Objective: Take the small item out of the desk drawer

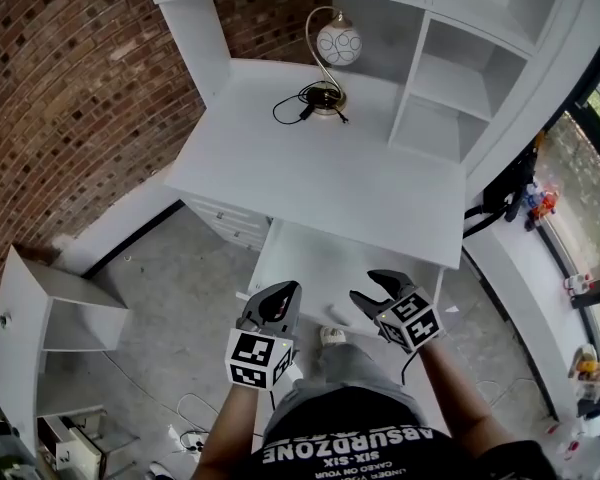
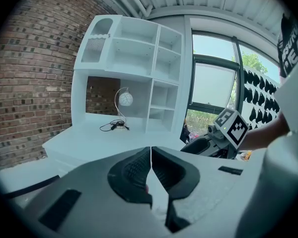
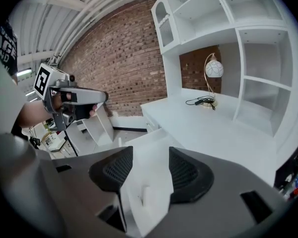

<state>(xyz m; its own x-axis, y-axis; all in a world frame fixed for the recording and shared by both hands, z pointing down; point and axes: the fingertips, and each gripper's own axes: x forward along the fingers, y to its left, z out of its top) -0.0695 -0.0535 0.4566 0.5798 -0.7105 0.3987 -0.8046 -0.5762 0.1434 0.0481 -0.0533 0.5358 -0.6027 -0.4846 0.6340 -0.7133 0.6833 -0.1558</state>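
Note:
The white desk's drawer (image 1: 315, 258) is pulled out toward me under the desktop (image 1: 310, 168). In the right gripper view a small pale item (image 3: 145, 196) lies on the drawer floor (image 3: 151, 170), seen through the gap of my right gripper (image 3: 150, 152). That gripper (image 1: 372, 288) hovers above the drawer's front right, open, touching nothing. My left gripper (image 1: 283, 296) hangs over the drawer's front left corner. Its jaws (image 2: 150, 150) meet at the tips, shut, and I see nothing held between them.
A globe lamp (image 1: 335, 53) with a black cable stands at the back of the desktop under the hutch shelves (image 1: 450, 78). A side drawer stack (image 1: 230, 223) sits left of the open drawer. A low white cabinet (image 1: 50, 313) stands on the floor at left.

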